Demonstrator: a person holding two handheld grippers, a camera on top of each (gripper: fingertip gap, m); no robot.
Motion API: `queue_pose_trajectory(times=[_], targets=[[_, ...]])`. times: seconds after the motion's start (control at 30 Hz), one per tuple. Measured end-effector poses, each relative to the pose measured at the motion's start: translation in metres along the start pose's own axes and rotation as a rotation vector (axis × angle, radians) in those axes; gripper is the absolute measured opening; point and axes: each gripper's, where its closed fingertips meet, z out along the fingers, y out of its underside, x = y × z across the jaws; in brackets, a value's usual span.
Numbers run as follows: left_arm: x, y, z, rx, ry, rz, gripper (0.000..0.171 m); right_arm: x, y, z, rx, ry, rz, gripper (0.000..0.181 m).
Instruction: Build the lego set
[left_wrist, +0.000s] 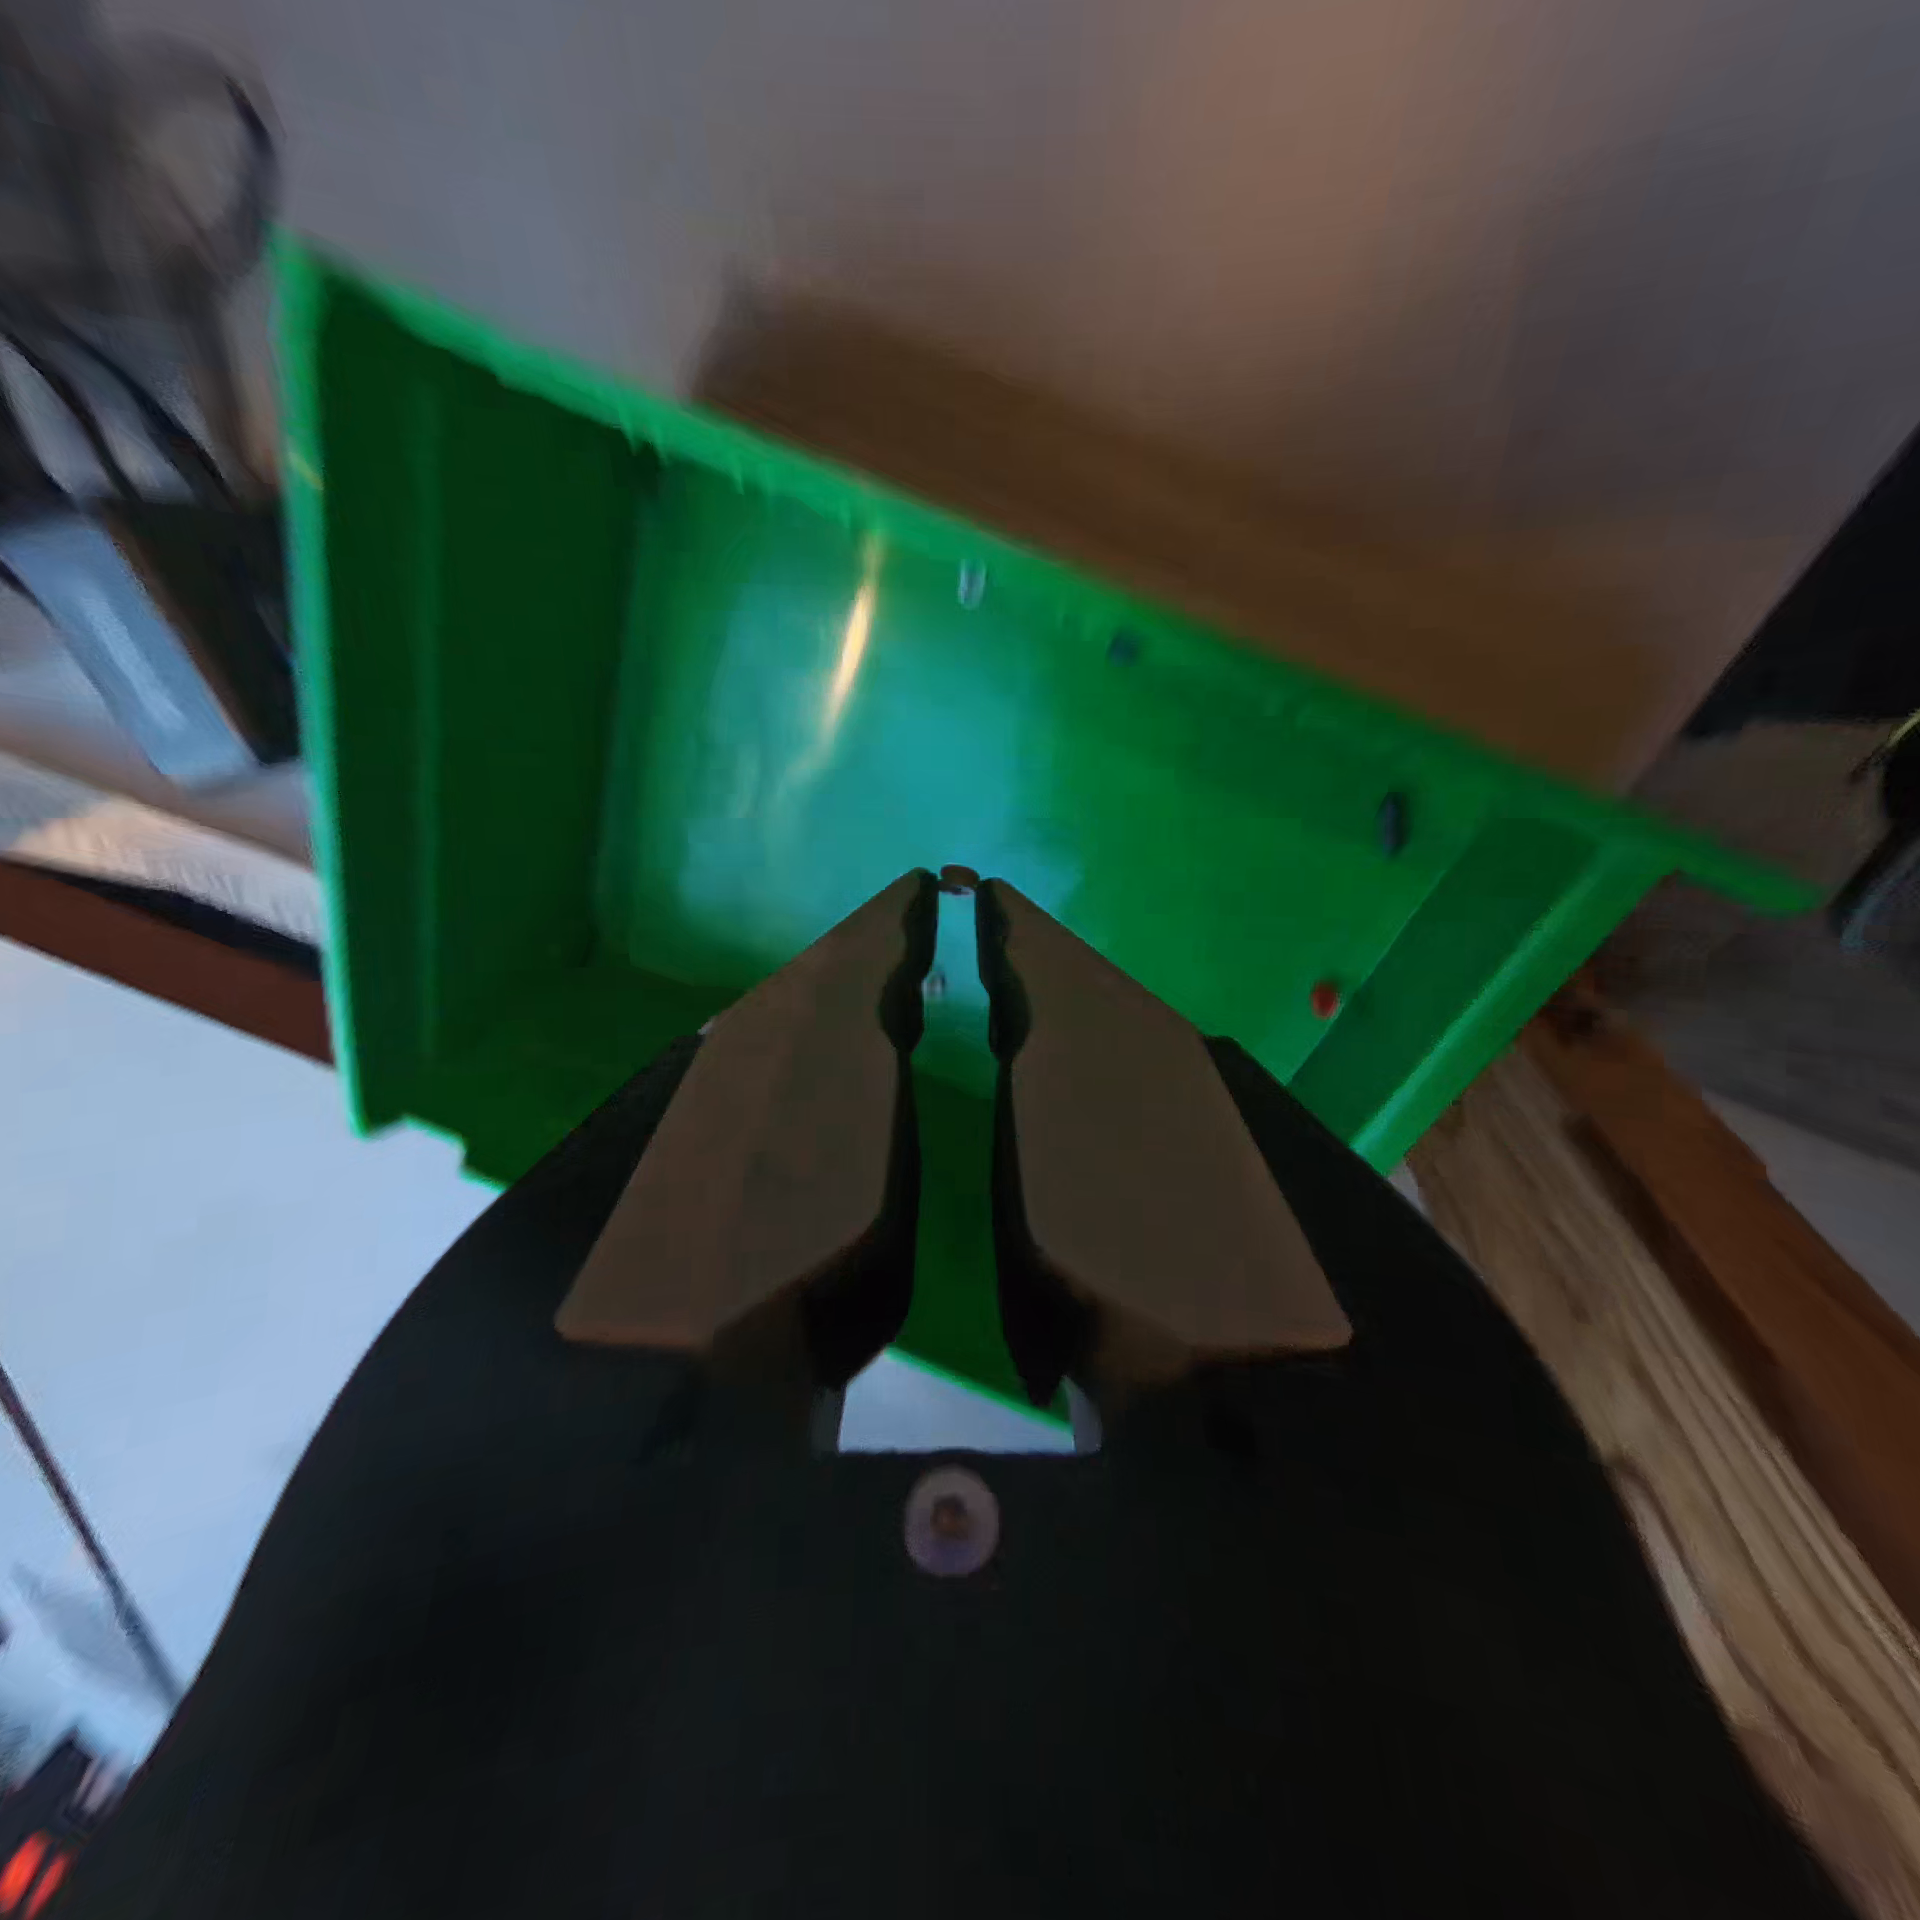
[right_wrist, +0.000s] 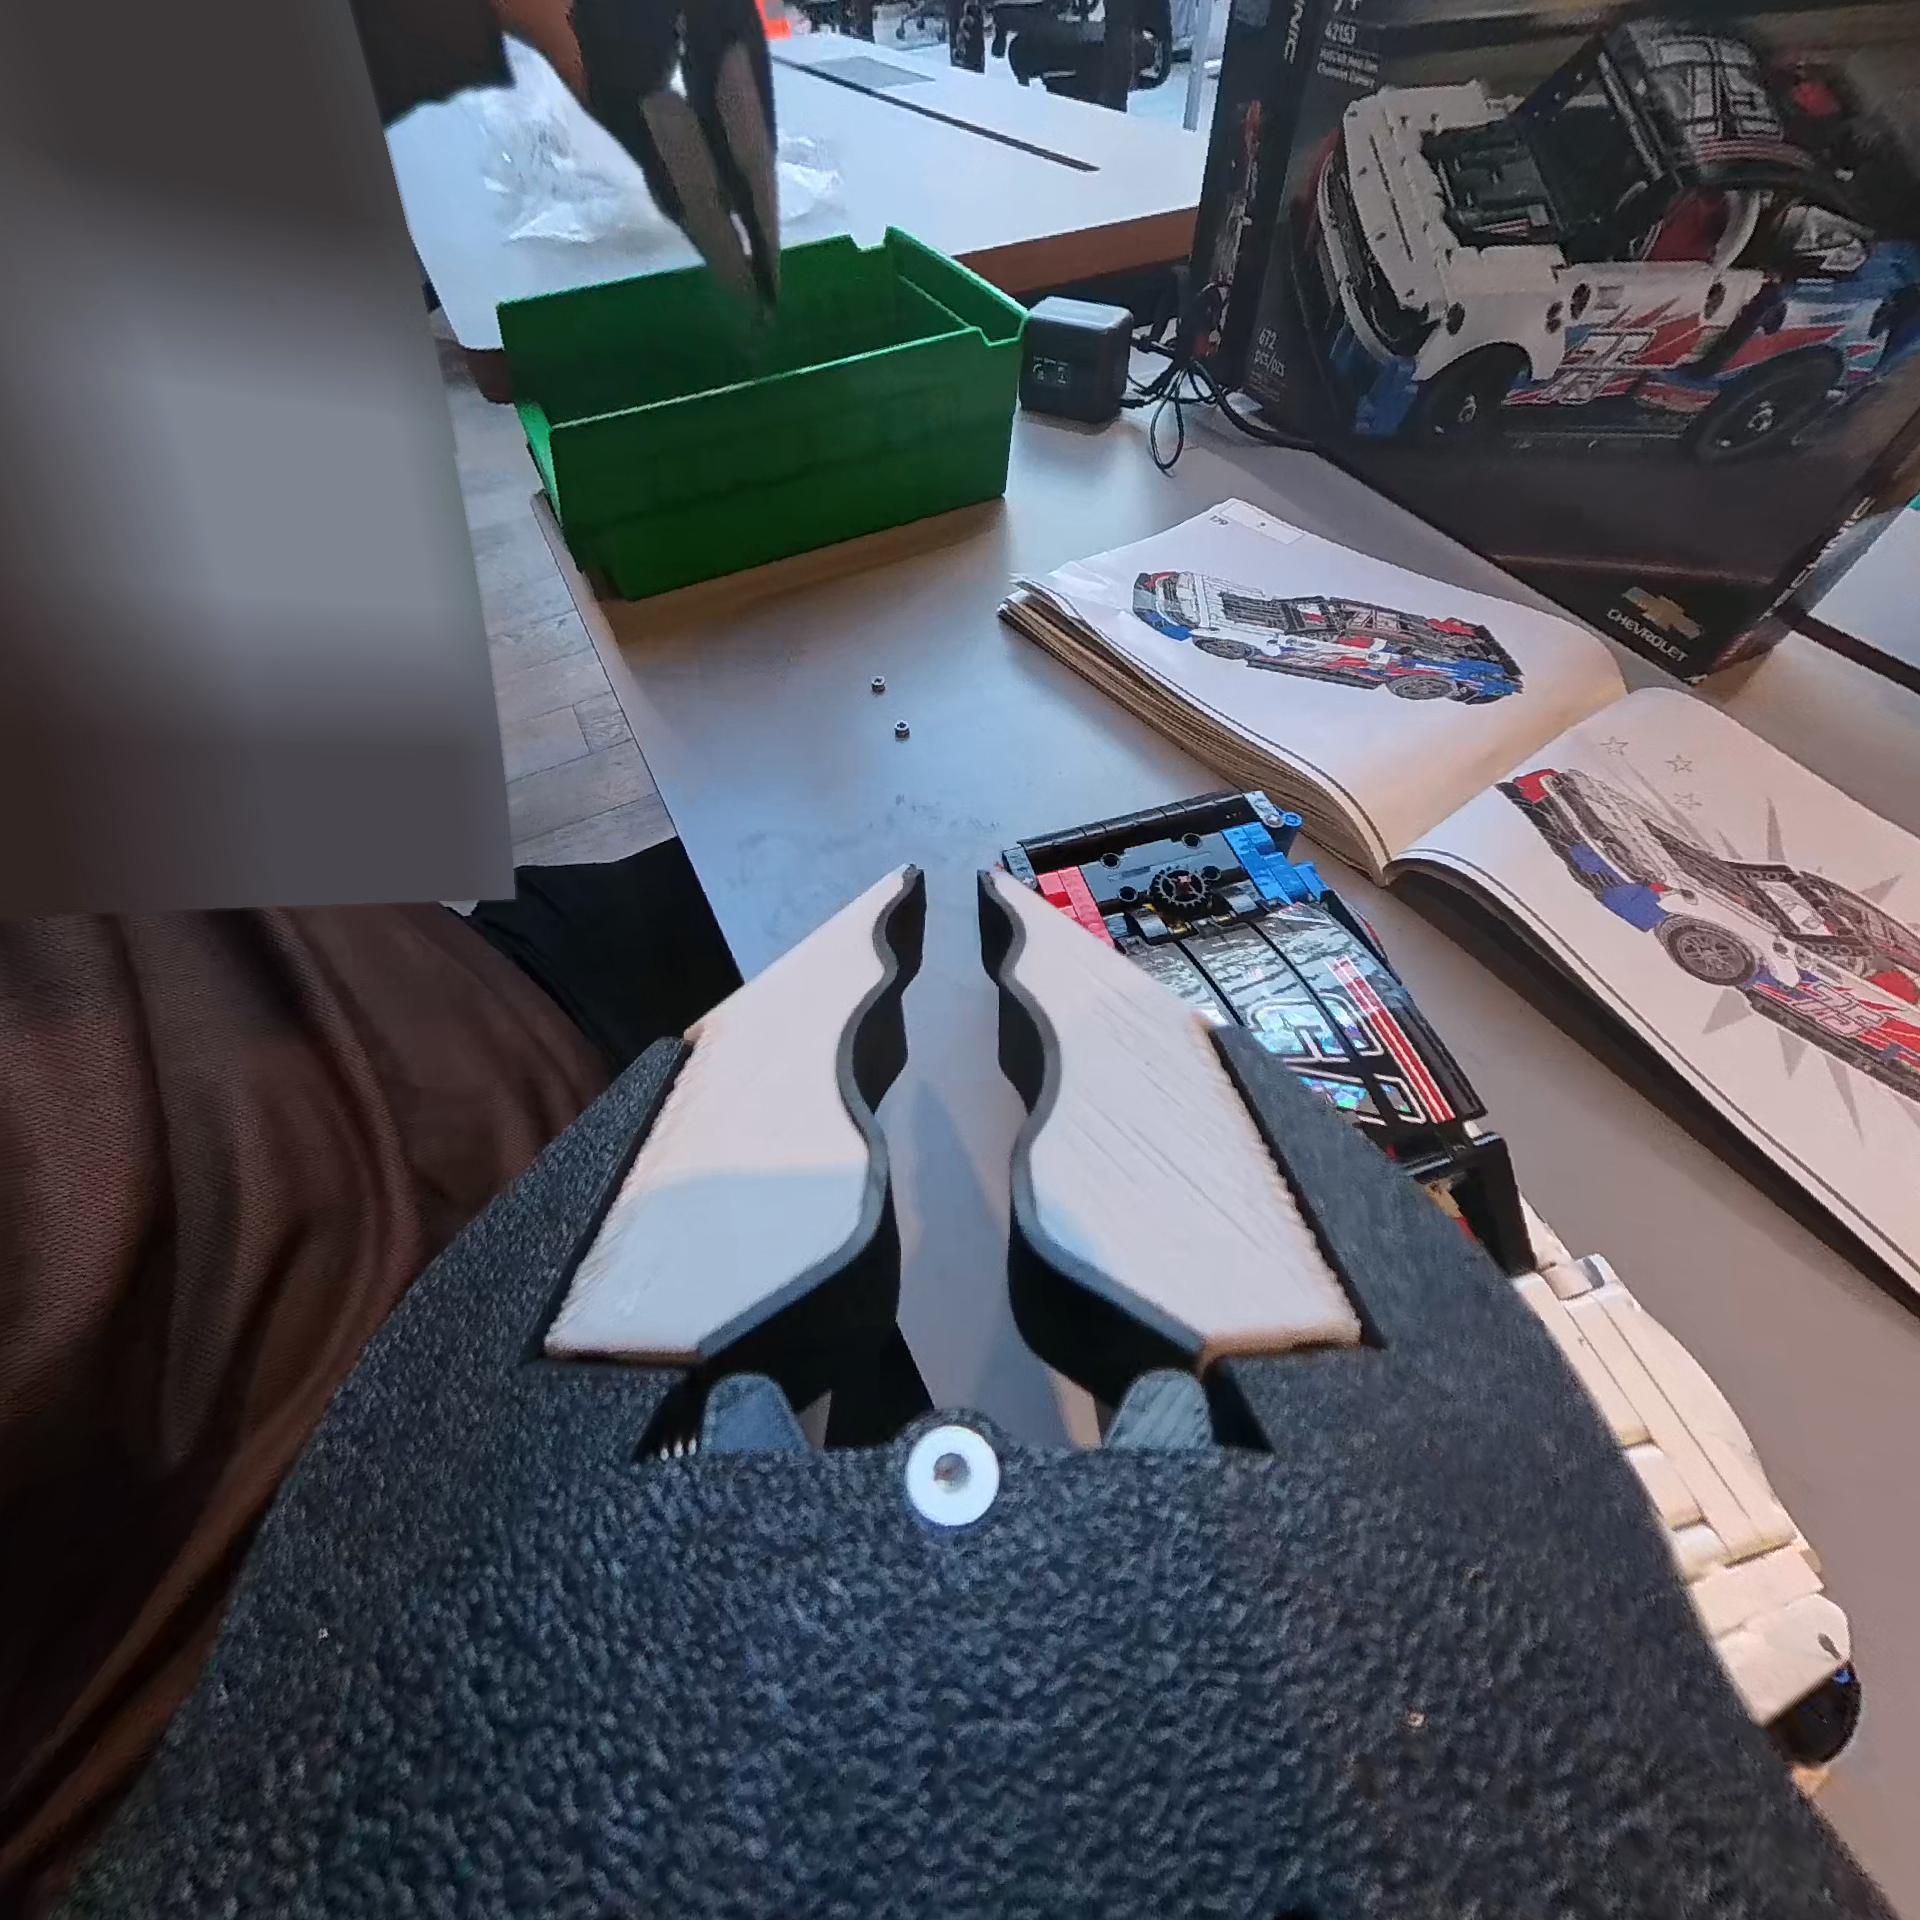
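The part-built lego car (right_wrist: 1278, 997) (black, red and blue, white toward the near end) lies on the surface; two tiny dark pieces (right_wrist: 879, 684) rest nearby.

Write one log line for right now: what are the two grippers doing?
left gripper: over green bin, pinching tiny dark piece | right gripper: slightly open, empty, beside lego car | two small rings: loose on table
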Motion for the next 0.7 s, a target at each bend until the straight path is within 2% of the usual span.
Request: queue_pose_trajectory(times=[0.07,0.13,0.3,0.4,0.5,0.6,0.7], targets=[[0.007,-0.044,-0.020,0.168,0.010,0.028,0.004,-0.003,0.000,0.002,0.008,-0.018,0.007,0.005],[0.027,-0.087,-0.027,0.290,0.071,0.078,0.004,-0.007,0.001,0.006,0.010,-0.042,0.018,0.005],[0.086,-0.159,0.019,0.265,0.119,0.234,0.004,-0.022,0.004,0.013,-0.001,-0.075,-0.004,0.005],[0.104,-0.161,0.067,0.083,0.133,0.215,0.004,-0.031,0.006,0.015,0.002,-0.101,-0.004,0.005],[0.111,-0.154,0.097,0.008,0.128,0.225,0.005,-0.036,0.009,0.015,0.001,-0.112,-0.001,0.005],[0.113,-0.145,0.108,-0.026,0.125,0.248,0.006,-0.036,0.011,0.012,0.007,-0.110,0.004,0.005],[0.113,-0.144,0.105,-0.005,0.147,0.232,0.013,-0.034,0.011,0.010,0.017,-0.104,0.016,0.005]])
